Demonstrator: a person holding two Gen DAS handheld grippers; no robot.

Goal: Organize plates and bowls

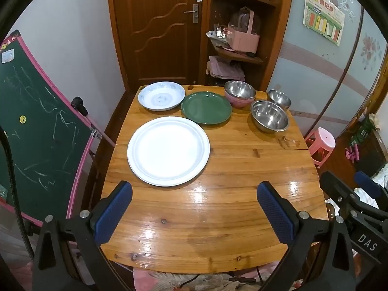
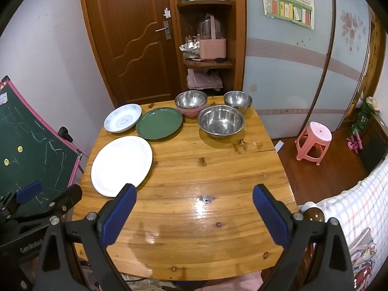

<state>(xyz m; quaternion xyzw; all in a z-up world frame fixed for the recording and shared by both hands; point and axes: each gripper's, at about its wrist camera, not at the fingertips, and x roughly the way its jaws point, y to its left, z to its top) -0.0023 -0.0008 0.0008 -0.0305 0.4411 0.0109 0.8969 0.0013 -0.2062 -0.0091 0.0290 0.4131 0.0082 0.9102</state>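
On the wooden table [image 1: 218, 208] [image 2: 213, 169] lie a large white plate [image 1: 168, 150] [image 2: 121, 165], a green plate [image 1: 206, 107] [image 2: 159, 123] and a blue-patterned white plate [image 1: 161, 95] [image 2: 123, 118]. A large steel bowl [image 1: 269, 116] [image 2: 220, 120], a small steel bowl [image 1: 279, 98] [image 2: 238, 101] and a steel bowl nested in a pink bowl [image 1: 240, 93] [image 2: 191, 103] stand at the far right. My left gripper [image 1: 194, 208] is open and empty above the near table. My right gripper [image 2: 194, 211] is open and empty beside it.
A green chalkboard [image 1: 36, 133] [image 2: 31, 150] leans left of the table. A brown door [image 1: 160, 29] and a corner shelf [image 1: 237, 36] stand behind. A pink stool [image 2: 314, 140] sits on the floor to the right. A checked cloth [image 2: 351, 213] is at the near right.
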